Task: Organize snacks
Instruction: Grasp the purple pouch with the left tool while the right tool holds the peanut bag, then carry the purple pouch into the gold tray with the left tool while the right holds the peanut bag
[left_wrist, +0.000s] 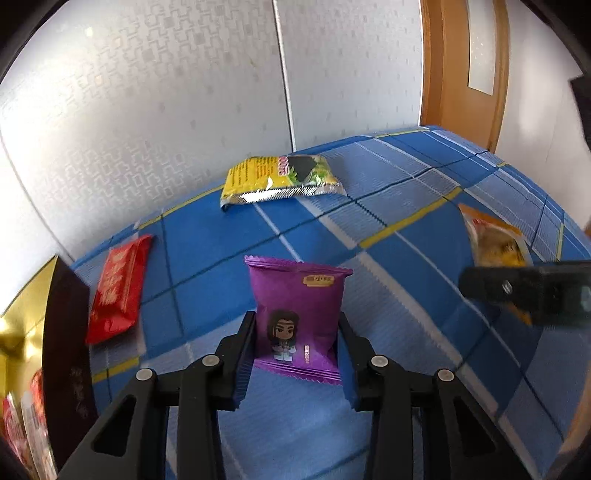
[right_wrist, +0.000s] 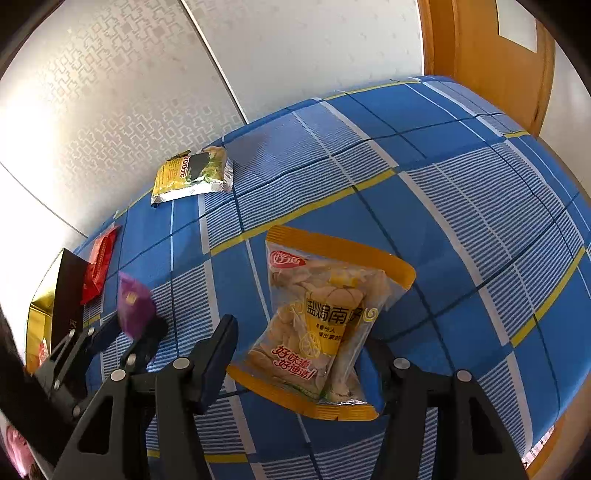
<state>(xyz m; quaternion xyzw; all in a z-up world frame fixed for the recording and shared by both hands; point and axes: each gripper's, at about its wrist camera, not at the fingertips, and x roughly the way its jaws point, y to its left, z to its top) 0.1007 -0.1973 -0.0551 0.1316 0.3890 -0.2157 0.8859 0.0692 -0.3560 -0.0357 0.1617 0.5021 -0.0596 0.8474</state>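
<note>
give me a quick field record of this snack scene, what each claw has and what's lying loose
surface: blue plaid cloth
left claw: closed on purple packet, packet upright between the pads
right claw: around orange-edged packet; grip unclear
loose packets: yellow packet near the wall, red packet at left
container: dark box with gold inside at far left, some packets in it

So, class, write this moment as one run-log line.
left gripper: jaws shut on purple packet | right gripper: jaws around orange packet, grip unclear | red packet, yellow packet: untouched
</note>
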